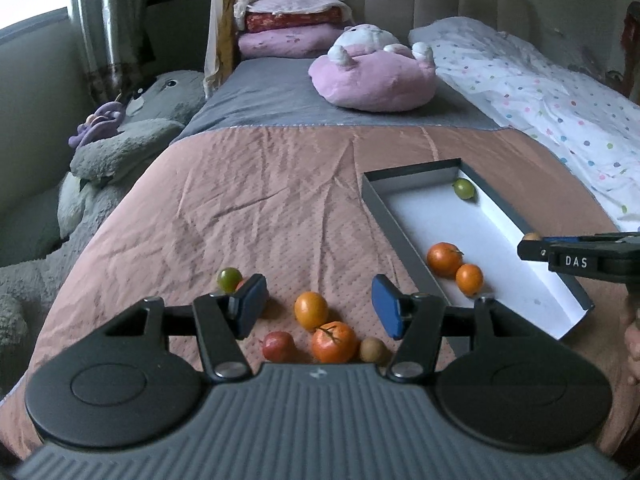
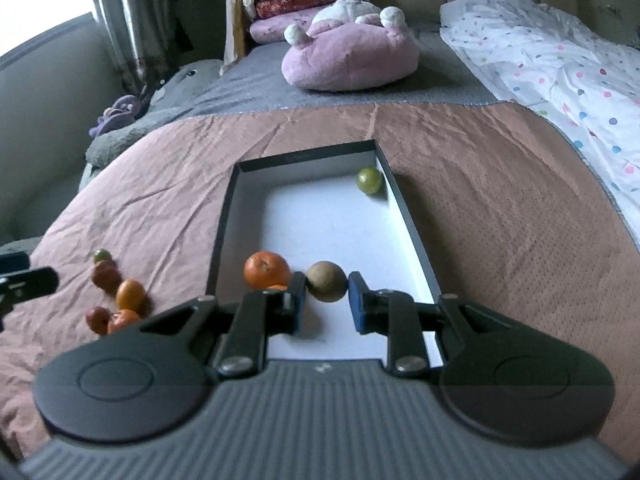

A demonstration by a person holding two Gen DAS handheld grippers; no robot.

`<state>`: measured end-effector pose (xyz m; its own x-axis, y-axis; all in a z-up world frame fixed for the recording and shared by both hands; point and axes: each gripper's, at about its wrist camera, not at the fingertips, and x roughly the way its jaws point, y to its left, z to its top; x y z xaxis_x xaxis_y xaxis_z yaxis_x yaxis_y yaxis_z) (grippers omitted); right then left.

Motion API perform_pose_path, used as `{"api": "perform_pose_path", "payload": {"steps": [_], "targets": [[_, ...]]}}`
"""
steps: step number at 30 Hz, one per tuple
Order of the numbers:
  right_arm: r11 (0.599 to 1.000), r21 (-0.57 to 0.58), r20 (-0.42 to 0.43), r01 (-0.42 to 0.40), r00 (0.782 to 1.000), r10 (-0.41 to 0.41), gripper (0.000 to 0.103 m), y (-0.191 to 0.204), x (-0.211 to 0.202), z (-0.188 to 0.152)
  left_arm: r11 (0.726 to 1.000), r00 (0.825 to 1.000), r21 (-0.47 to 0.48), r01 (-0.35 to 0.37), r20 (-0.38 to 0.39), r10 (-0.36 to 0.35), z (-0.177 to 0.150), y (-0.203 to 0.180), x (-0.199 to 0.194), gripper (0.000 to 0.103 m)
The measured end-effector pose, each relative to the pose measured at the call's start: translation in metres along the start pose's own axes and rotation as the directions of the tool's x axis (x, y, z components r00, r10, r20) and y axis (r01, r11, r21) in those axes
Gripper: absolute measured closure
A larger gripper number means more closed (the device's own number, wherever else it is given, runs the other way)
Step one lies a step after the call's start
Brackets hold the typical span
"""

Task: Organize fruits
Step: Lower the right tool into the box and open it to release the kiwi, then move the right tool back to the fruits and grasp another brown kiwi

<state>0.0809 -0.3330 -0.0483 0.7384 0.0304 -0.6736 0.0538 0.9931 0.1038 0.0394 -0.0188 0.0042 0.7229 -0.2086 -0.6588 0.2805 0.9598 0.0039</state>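
Bed (image 1: 256,200) — box (image 1: 394,224), loose fruits (image 1: 311,310) (clustered), plush (image 1: 372,76).

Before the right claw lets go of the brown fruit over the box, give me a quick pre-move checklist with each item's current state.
1. Brown fruit between the right claw pads: ok.
2. Right claw above the box interior: ok.
3. Bare floor under the fruit, beside the big orange: ok.
4. Fruit low enough to drop without rolling: cannot tell.
5. Left claw open, nothing held: ok.
6. Loose fruits on the bedspread outside the box, such as the red fruit: not ok, unsorted.
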Motion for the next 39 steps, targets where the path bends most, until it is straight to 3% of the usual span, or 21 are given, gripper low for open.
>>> {"api": "perform_pose_path", "payload": {"steps": [10,14,23,34,39], "targets": [[1.000,-0.015,0.082,0.016,0.997,-0.015,0.076,0.001,-0.013,0.017,1.000,1.000,-0.019,-0.008,0.003,0.008,0.002,-0.001,0.000,0.039],[1.000,-0.010,0.132,0.010,0.991,-0.008,0.060,0.002,-0.023,0.022,1.000,1.000,-0.019,-0.007,0.002,0.007,0.002,-0.001,0.000,0.039],[0.999,-0.029,0.188,-0.027,0.982,0.032,0.060,0.011,-0.045,0.018,0.999,1.000,-0.034,-0.025,0.016,0.026,-0.008,0.002,-0.002,0.039],[0.988,-0.133,0.135,-0.080,0.986,0.098,0.060,0.037,-0.052,-0.016,0.997,0.995,-0.061,-0.044,0.085,0.049,-0.028,0.012,-0.008,0.039],[0.971,-0.183,0.087,-0.155,0.981,0.173,0.060,0.060,-0.050,-0.028,0.994,0.995,-0.081,-0.070,0.068,0.076,-0.031,0.017,-0.006,0.039]]}}
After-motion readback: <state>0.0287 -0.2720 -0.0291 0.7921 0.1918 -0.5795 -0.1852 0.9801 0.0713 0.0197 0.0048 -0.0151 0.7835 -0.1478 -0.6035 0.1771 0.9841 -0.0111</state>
